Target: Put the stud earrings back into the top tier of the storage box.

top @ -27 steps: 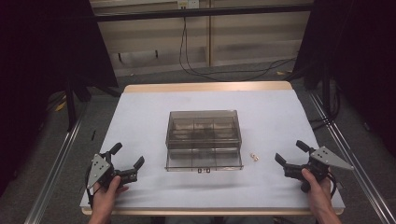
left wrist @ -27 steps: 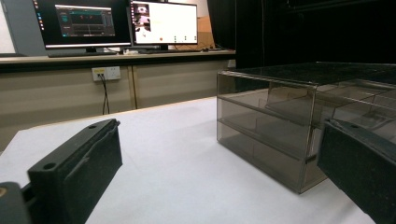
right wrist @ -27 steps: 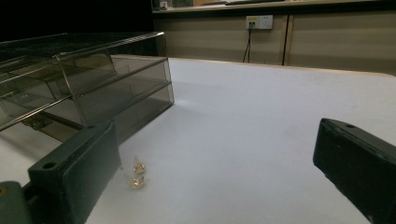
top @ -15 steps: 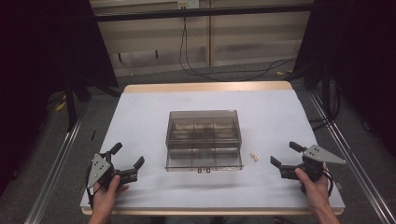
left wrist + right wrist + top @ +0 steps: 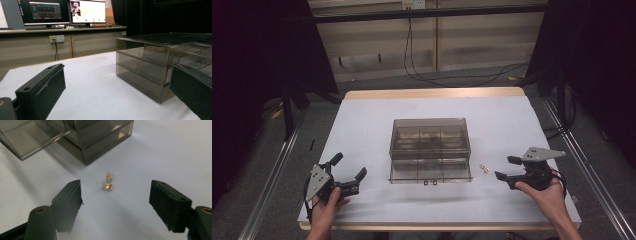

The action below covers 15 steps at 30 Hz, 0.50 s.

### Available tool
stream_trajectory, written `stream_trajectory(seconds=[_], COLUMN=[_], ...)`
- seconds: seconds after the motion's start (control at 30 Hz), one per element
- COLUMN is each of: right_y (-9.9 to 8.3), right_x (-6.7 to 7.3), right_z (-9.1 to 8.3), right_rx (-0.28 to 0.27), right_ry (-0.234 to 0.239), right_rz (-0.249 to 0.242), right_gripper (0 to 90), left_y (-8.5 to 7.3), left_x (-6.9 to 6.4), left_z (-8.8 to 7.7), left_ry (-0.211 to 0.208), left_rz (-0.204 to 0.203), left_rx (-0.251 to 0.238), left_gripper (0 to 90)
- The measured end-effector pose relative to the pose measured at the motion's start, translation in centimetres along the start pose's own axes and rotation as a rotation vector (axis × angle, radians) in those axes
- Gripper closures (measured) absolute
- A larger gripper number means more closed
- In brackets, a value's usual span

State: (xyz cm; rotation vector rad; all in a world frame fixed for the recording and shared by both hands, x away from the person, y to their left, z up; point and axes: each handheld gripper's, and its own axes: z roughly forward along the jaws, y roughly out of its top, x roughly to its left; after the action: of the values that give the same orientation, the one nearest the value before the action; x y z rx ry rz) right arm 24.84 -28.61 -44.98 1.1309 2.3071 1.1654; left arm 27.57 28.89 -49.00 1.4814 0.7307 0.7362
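Note:
A smoky clear plastic drawer box (image 5: 430, 149) stands mid-table, its bottom drawer (image 5: 430, 175) pulled out toward me. Two small gold pieces (image 5: 484, 168) lie on the white table just right of the box; in the right gripper view the gold pieces (image 5: 108, 182) sit a little ahead of the jaws. My right gripper (image 5: 507, 168) is open, to the right of the pieces and pointing at them. My left gripper (image 5: 348, 167) is open at the front left, aimed toward the box (image 5: 160, 67), with nothing between its jaws.
The white table (image 5: 362, 125) has a wooden edge at the back. Metal rails run along both sides. Cables (image 5: 422, 60) hang over the floor behind. Monitors (image 5: 62, 12) stand on a bench in the left gripper view.
My right gripper has moved left toward the gold pieces. The left gripper has stayed in place.

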Motion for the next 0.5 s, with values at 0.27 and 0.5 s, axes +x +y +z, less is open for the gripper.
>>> stream_trajectory(seconds=[0.27, 0.5], right_y=[2.9, 4.4], right_x=[-0.9, -0.9], right_z=[1.3, 2.5], right_rx=[0.183, 0.337], right_ry=[0.112, 0.192], right_rz=[0.043, 0.037], right_gripper=[40.3, 55.6], left_y=[0.0, 0.0], left_x=[0.0, 0.0], left_z=[0.0, 0.0], left_ry=[-0.006, -0.003], left_rz=[0.0, -0.004], left_rx=[0.0, -0.001], left_gripper=[0.6, 0.6])
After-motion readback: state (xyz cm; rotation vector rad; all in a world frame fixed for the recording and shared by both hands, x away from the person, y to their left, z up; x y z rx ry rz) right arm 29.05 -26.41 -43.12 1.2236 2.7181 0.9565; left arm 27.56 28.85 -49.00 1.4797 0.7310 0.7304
